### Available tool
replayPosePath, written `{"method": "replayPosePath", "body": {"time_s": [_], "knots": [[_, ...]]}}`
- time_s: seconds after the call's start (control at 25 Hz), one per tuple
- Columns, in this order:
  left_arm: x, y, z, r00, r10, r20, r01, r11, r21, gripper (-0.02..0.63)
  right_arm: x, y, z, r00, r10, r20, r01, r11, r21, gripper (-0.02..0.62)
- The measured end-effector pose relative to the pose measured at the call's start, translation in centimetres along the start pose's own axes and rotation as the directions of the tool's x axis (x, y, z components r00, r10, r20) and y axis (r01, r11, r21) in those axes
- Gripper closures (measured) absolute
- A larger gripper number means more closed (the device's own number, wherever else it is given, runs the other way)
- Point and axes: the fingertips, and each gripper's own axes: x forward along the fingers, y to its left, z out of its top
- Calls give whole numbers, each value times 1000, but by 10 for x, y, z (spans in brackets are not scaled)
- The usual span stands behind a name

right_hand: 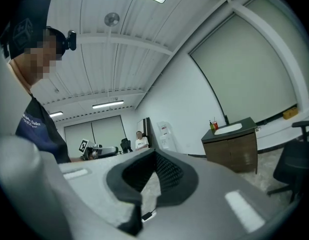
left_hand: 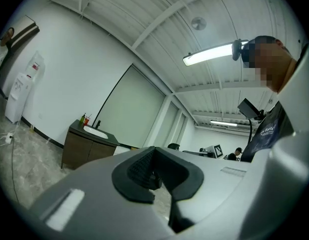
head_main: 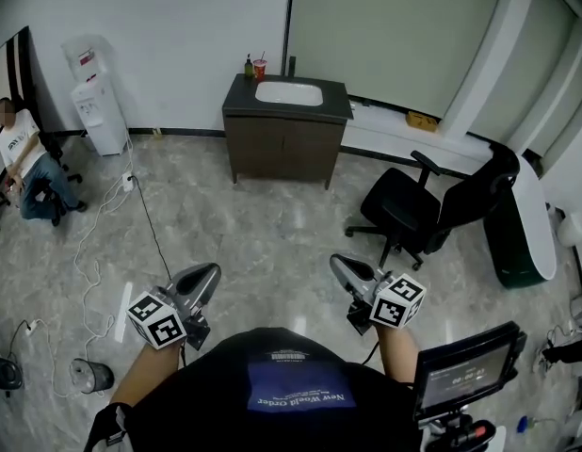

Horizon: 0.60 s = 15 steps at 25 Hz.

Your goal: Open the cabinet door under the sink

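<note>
Cabinet doors (head_main: 283, 149) under the sink (head_main: 289, 93) are both shut, and the dark wood unit stands against the far wall at 12 o'clock from the person, well apart from both grippers. On the counter, at 10 o'clock from the basin, stand a dark bottle (head_main: 249, 66) and a red cup (head_main: 260, 67). The left gripper (head_main: 208, 273) has its jaws pressed together with nothing between them, and the right gripper (head_main: 340, 266) is closed and empty as well (each points level toward the cabinet). A black office chair (head_main: 432, 210) sits at 2 o'clock, a white water dispenser (head_main: 98, 102) at 10 o'clock, and a seated person (head_main: 27, 163) by the wall at 9 o'clock.
</note>
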Motion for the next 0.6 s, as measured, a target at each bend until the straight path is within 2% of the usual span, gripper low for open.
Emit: {"method": "replayPosePath", "body": {"time_s": [0.32, 0.44, 0.6], "knots": [[69, 21, 1, 997, -45, -57, 44, 999, -13, 604, 2, -64, -1, 999, -54, 4, 53, 997, 55, 594], [88, 44, 2, 996, -59, -67, 57, 998, -39, 604, 18, -82, 1, 997, -74, -3, 74, 996, 43, 594], [112, 89, 12, 991, -124, -43, 121, 991, -53, 604, 53, -102, 17, 993, -120, -7, 120, 993, 1, 594]]}}
